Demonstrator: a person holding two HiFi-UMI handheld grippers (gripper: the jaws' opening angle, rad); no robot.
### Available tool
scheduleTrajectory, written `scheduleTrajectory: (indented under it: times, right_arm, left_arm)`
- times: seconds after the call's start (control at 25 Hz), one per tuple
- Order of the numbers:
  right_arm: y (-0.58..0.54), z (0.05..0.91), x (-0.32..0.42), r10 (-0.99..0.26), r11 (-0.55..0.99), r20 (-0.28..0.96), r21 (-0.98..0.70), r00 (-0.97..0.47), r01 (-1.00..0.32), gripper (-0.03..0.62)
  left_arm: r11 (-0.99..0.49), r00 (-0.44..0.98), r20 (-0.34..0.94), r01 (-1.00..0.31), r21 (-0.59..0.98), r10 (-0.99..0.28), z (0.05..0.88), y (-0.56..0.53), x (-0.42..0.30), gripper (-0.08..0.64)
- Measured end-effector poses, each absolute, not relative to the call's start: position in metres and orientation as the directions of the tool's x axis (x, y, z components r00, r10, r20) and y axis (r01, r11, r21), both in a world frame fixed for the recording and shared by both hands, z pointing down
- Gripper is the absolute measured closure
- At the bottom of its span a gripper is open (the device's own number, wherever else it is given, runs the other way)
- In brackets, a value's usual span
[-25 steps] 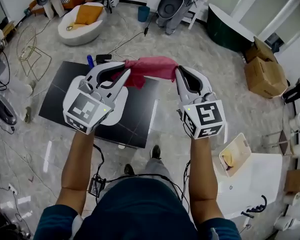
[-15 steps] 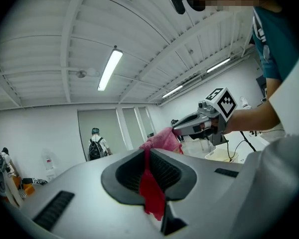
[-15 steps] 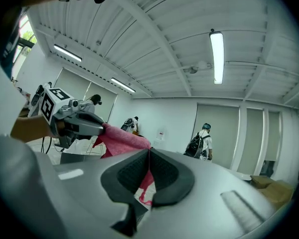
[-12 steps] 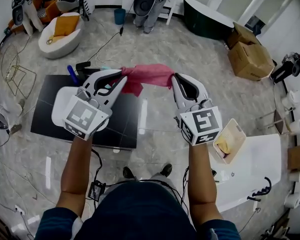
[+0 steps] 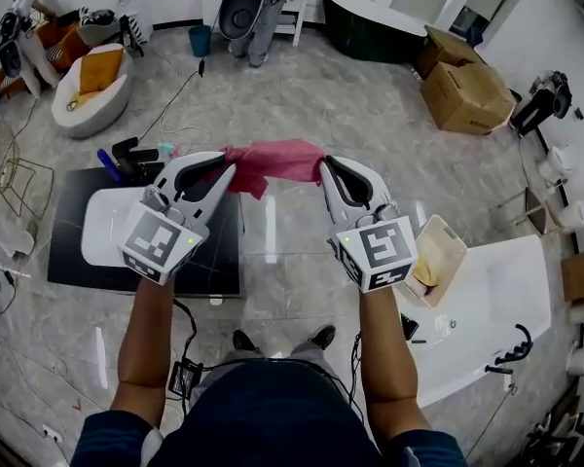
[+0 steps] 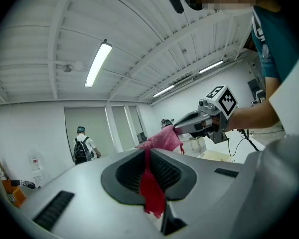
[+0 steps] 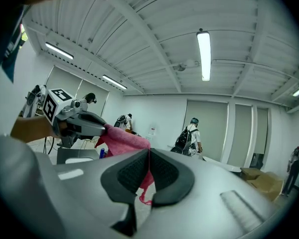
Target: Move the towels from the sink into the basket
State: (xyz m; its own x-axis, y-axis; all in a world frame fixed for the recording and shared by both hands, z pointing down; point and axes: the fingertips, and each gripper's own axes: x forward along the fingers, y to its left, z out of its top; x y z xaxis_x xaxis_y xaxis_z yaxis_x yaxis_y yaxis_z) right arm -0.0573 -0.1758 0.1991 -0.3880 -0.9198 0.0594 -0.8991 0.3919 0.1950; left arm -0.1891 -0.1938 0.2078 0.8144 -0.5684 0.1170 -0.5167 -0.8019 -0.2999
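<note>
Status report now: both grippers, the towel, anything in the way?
Left gripper shut on red towel. Right gripper shut on the same towel. Towel stretched between them, in the air. Nothing seen blocking.

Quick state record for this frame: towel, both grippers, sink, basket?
towel: red, held in the air, spanning both grippers
left gripper: shut on towel's left end
right gripper: shut on its right end
sink: white, on black table, left; partly hidden
basket: cream, on white table, right; towel not in it
</note>
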Motion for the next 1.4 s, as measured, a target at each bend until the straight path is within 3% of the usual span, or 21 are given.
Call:
scheduleTrajectory:
  times: [1.4]
  right_arm:
    - [-0.066, 0.222, 0.329, -0.992, 0.118, 0.061, 0.139, -0.111, -0.983, 0.575]
  left_arm:
    - [-0.921, 0.939, 0.183, -0.224, -0.319, -0.292, 0.219, -0.12, 0.21, 0.526]
